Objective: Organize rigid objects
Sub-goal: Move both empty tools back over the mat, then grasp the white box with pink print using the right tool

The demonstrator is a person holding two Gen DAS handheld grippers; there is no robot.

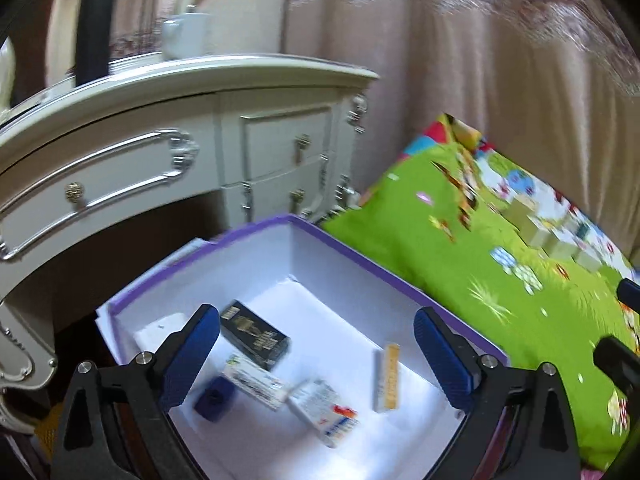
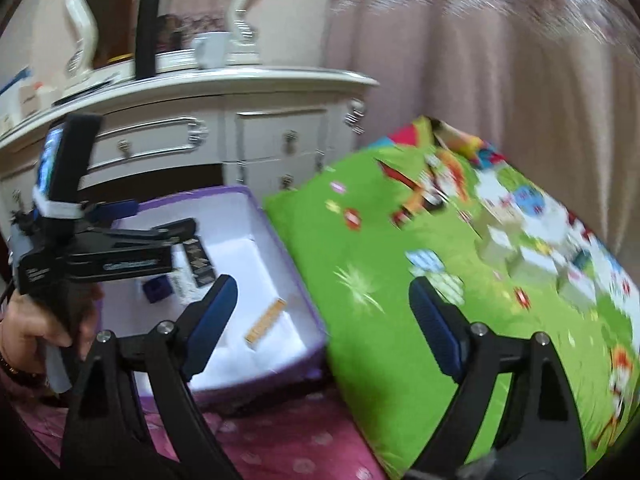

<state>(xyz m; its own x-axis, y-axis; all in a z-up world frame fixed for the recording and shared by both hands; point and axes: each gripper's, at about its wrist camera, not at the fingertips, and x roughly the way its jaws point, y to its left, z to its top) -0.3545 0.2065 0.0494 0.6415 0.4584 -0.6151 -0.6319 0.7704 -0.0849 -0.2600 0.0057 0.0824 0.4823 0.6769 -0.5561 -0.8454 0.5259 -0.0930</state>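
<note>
Two surfaces: green quilt (image 2: 420,280) beside white dresser (image 1: 120,120)

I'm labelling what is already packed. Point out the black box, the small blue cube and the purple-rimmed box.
black box (image 1: 254,335), left wrist view, on its printed top face.
blue cube (image 1: 214,397), left wrist view, on its front face.
purple-rimmed box (image 1: 360,256), left wrist view, on its purple rim.

A white dresser (image 1: 160,148) with a white mug (image 1: 188,34) on top stands before beige curtains (image 1: 480,80), beside a green patterned pillow (image 1: 480,260).
</note>
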